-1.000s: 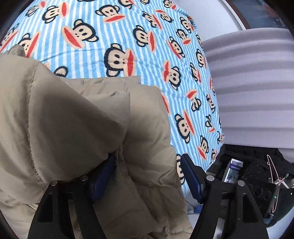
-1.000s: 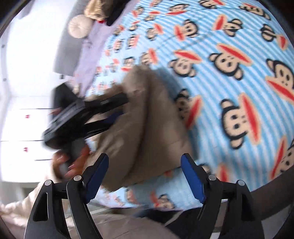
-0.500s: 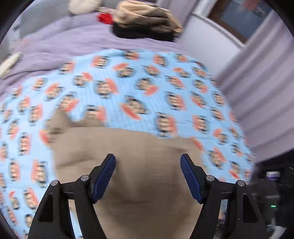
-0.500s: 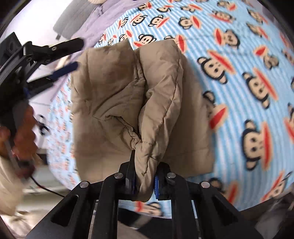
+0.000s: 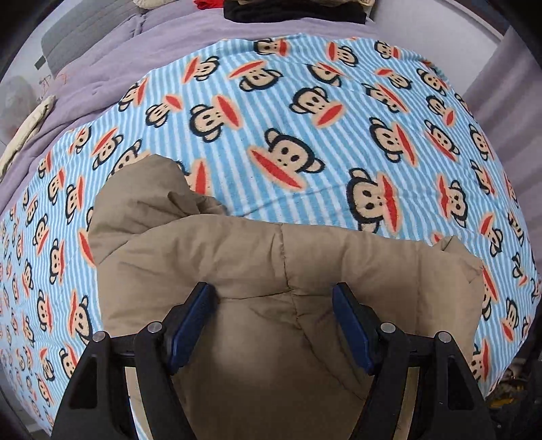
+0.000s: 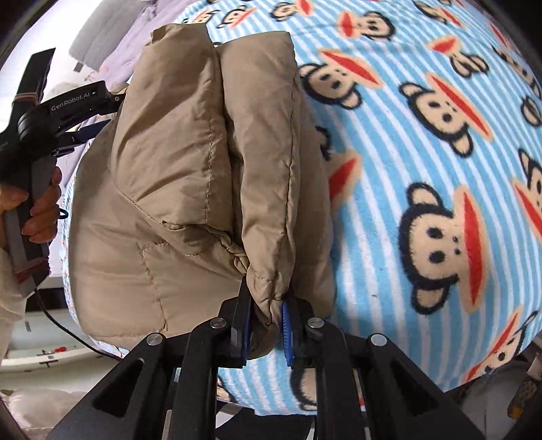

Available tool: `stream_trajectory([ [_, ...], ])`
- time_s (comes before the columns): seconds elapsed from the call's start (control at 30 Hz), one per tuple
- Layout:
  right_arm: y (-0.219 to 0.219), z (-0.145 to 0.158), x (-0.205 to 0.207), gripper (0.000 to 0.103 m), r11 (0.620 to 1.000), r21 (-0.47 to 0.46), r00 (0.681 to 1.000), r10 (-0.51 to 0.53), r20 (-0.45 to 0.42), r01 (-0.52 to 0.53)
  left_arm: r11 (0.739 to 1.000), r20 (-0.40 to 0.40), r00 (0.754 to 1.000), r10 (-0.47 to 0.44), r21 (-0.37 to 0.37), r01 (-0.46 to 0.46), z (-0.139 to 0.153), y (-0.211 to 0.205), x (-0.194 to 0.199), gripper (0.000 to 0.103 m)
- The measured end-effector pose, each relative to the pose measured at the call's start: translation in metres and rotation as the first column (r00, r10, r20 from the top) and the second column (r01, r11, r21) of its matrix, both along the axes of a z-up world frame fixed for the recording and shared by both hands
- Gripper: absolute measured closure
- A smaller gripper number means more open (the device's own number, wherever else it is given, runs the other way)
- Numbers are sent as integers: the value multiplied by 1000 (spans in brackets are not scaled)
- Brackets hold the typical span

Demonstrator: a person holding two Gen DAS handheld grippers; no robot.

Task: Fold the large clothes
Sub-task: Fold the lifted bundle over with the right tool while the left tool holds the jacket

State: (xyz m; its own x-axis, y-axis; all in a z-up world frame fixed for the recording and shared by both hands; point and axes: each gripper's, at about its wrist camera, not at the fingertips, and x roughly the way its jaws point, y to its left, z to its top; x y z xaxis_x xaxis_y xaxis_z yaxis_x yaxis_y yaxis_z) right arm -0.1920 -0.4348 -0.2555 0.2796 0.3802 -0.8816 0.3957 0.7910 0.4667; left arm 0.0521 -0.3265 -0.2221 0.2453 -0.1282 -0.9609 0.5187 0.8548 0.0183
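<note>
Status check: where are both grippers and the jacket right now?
Right gripper shut on the tan jacket, pinching its cuff. Left gripper open, over the jacket. Jacket bunched on the monkey-print blanket. Nothing in the way.

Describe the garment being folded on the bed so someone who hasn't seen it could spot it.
On the blue-striped monkey-print blanket, near its front edge, lies a puffy tan quilted jacket. It is the only plain-coloured, padded thing there, folded into a bundle.

Home bedroom: bed spread with blue-and-white striped fleece blanket printed with monkey faces [image 5: 305, 101], lilac quilted cover [image 5: 142, 57] behind, grey padded headboard [image 5: 78, 37], probably folded clothes piled [image 5: 294, 10] at far edge.
</note>
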Motion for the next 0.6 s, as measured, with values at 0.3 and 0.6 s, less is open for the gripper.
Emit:
stream_trajectory([
  [0.3,-55,47,-25,86,994,23,991,-107,76,106,999,-28,999,37,16,-36,-2,3,7,30],
  [0.6,-24,72,43,82,992,-3,984,123,126,-123,998,-20,998,55,20,-55,3,10,3,30],
])
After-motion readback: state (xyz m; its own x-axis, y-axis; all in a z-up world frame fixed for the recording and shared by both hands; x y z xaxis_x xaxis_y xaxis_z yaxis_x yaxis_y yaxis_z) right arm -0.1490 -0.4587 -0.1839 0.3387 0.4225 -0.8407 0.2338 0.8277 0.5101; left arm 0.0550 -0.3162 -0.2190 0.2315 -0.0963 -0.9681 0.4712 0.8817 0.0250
